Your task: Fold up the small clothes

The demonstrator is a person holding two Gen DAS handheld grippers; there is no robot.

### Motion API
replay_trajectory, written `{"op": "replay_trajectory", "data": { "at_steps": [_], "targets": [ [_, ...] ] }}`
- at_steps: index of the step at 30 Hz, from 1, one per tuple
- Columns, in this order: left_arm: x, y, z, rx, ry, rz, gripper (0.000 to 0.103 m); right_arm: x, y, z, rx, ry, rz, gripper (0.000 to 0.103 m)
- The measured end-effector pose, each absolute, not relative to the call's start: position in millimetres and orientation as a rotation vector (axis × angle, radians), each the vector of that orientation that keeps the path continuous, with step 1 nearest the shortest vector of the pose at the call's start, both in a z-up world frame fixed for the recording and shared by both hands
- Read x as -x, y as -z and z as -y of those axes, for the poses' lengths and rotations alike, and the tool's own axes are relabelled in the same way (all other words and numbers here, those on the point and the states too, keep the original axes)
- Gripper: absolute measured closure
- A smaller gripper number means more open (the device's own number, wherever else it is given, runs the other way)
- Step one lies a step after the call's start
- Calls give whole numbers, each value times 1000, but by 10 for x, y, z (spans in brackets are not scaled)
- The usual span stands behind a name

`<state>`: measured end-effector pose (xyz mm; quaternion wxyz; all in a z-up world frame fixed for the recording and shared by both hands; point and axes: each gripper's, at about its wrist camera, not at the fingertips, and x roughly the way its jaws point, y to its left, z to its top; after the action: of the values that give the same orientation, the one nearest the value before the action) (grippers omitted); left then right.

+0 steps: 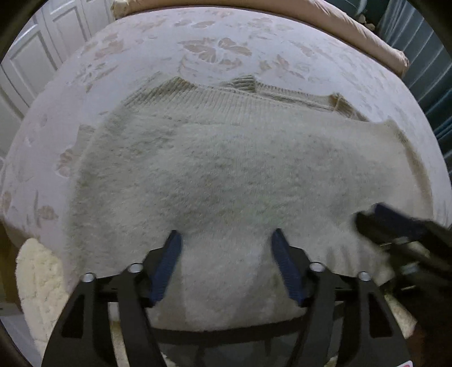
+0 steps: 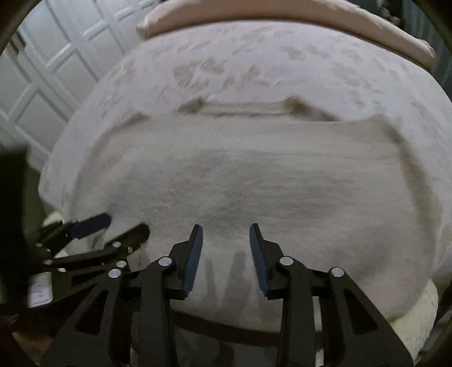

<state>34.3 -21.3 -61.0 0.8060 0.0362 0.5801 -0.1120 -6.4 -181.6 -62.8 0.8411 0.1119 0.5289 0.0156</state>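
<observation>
A cream fuzzy knit sweater [image 1: 226, 158] lies spread across the bed, its ribbed hem and cuffs at the far side. My left gripper [image 1: 226, 233] hovers over the sweater's near edge, pointing steeply down, with its blue pads wide apart and not pressing on anything. My right gripper [image 2: 226, 225] stands beside it over the same near edge, jaws partly apart, with only flat knit beneath them. In the left wrist view the right gripper [image 1: 375, 217] shows blurred at the right. In the right wrist view the left gripper [image 2: 124, 223] appears at the left, open. The sweater [image 2: 240, 175] fills that view.
The bed cover [image 1: 214, 42] is pale with a faded floral print. A pink cushion [image 1: 353, 25] runs along the far edge. White panelled doors [image 2: 56, 70] stand at the left, and a fluffy cream rug [image 1: 39, 276] lies below the bed's near corner.
</observation>
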Motion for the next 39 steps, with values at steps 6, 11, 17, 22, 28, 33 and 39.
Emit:
{"op": "replay_trajectory", "data": {
  "at_steps": [6,11,17,22,28,33,39],
  "targets": [
    [-289,707,181,-95,198,-1246,21,383,830,2290,-360,92,-1163,68],
    [-206,728,158,-85,182,-1242,18,532,928,2533,-322,221,-1171,63],
    [-174,713,163,-98,181,-1242,17,499,899,2412,-251,240,-1166,61],
    [-102,657,56,-31,177,-1251,17,342,671,2195,-307,138,-1125,61],
    [-103,426,-357,54,108,-1197,17,48,521,1904,-265,24,-1129,61],
    [-239,421,-915,144,0,-1181,17,-225,629,1626,-235,-11,-1190,60],
    [-439,716,-1271,292,12,-1261,17,-417,878,1479,-200,-19,-1282,47]
  ]
}}
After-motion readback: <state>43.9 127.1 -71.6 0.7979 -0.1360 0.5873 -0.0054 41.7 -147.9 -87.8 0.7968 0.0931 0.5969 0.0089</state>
